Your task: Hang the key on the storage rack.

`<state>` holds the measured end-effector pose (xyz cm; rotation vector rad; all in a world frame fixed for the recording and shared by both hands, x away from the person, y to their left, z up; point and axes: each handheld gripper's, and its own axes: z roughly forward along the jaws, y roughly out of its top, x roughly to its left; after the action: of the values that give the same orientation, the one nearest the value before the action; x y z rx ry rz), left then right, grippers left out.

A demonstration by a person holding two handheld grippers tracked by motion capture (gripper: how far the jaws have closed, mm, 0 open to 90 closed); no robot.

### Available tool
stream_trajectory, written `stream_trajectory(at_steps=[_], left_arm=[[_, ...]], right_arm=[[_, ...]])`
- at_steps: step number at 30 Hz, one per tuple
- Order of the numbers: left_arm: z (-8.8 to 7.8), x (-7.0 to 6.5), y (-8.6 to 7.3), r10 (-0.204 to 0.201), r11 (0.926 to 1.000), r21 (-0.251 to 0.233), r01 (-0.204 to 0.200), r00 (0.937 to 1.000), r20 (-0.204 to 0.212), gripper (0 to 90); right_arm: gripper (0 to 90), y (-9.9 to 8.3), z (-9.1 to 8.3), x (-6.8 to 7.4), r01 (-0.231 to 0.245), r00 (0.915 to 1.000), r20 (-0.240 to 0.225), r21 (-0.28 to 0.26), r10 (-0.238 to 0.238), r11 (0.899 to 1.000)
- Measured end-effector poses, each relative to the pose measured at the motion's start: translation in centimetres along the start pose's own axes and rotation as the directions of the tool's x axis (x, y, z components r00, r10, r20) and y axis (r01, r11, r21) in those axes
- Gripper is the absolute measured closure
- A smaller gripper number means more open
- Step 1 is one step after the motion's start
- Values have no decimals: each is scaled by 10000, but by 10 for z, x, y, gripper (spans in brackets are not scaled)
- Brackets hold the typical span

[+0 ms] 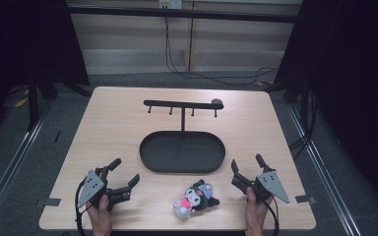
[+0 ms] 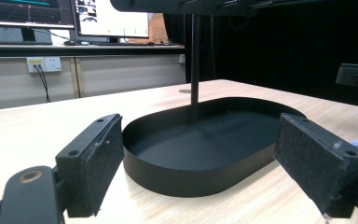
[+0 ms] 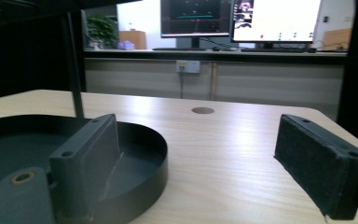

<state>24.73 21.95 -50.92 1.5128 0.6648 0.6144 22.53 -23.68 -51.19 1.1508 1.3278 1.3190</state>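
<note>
A small plush toy (image 1: 195,197), black and white with pink parts, lies on its side on the light wooden table (image 1: 113,128), near the front edge. It is between the two grippers and touches neither of them. Just behind it stands a black oval metal tray (image 1: 150,158), from which a thin black post (image 1: 182,119) goes up to a horizontal bar with small hooks (image 1: 182,104).

The left gripper (image 1: 126,171) is held by the person's left hand (image 1: 100,214) at the front left of the table. Its jaws are spread wide and hold nothing. In the left gripper view the tray (image 2: 177,175) and the post (image 2: 195,65) are seen between the two black padded jaws, and a bit of pale fabric shows at the right edge.

The right gripper (image 1: 246,162) is held by the right hand (image 1: 255,213) at the front right, to the right of the toy. Its jaws are also wide apart and empty. In the right gripper view the rim of the tray (image 3: 161,151) lies behind the left jaw, and bare table (image 3: 223,154) is between the jaws.
</note>
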Motion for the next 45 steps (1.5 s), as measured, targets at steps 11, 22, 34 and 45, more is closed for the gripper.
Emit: stream_trajectory(at_steps=[11, 22, 34, 45], left_arm=[[1, -1, 0, -43, 10000, -88, 43, 10000, 30, 155], [0, 0, 0, 44, 10000, 3, -44, 10000, 1, 155], [0, -1, 0, 51, 10000, -1, -51, 10000, 13, 155], [0, 0, 0, 120, 9999, 22, -120, 9999, 33, 155]], right_arm=[[136, 3, 3, 3, 116, 9998, -139, 960, -103, 9953], [258, 5, 7, 3, 131, 9954, -956, 1453, 9, 9893], [356, 19, 7, 14, 575, 9705, -2392, 3537, 308, 9336], [399, 44, 24, 25, 1115, 9323, -3486, 5307, 965, 8402]])
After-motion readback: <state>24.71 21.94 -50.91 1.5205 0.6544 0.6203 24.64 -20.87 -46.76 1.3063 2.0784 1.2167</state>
